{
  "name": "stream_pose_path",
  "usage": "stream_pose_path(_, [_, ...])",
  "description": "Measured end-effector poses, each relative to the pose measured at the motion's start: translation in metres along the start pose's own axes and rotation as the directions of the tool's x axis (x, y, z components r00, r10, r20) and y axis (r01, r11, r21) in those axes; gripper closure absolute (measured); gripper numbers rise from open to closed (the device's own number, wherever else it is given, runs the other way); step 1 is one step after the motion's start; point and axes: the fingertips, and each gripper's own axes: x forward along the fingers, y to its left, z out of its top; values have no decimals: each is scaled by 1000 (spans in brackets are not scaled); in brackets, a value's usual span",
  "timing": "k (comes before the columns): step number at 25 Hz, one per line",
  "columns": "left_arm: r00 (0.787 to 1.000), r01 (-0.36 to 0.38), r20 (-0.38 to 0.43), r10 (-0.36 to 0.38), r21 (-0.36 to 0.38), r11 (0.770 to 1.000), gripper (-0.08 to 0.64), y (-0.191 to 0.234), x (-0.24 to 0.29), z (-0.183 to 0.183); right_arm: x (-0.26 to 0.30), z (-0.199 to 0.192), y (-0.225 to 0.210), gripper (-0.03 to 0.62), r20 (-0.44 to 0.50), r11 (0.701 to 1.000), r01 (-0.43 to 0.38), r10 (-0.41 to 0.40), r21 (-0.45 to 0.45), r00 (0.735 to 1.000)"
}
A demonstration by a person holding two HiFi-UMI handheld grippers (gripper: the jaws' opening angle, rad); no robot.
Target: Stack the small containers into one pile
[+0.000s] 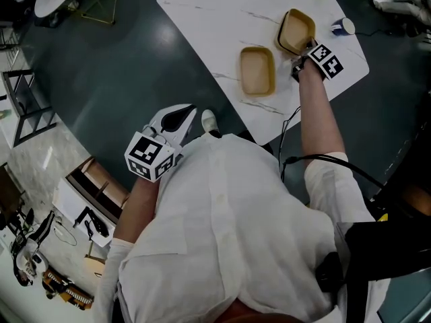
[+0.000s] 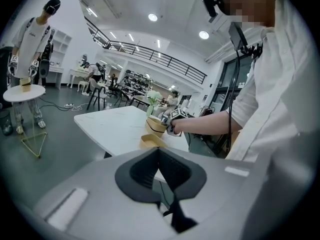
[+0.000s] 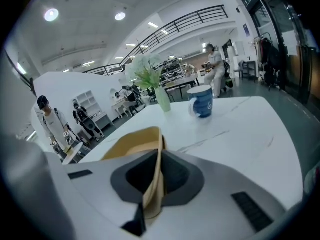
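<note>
White marble table (image 1: 202, 19), busy open hall: right gripper (image 3: 152, 194) clamps the thin rim of a tilted tan container (image 1: 297, 31), near the second container (image 1: 257, 70) lying flat. Such an edge grip risks slipping or twisting. Left gripper (image 1: 176, 121), jaws together and empty, hangs off-table.
</note>
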Motion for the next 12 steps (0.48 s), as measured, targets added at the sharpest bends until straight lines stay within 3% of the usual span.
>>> stream_pose_path(12, [1000,-7,-6,7,-4,1000,553,-6,2,0,-5,-4,3,574,60,999,26,-24,-35,998])
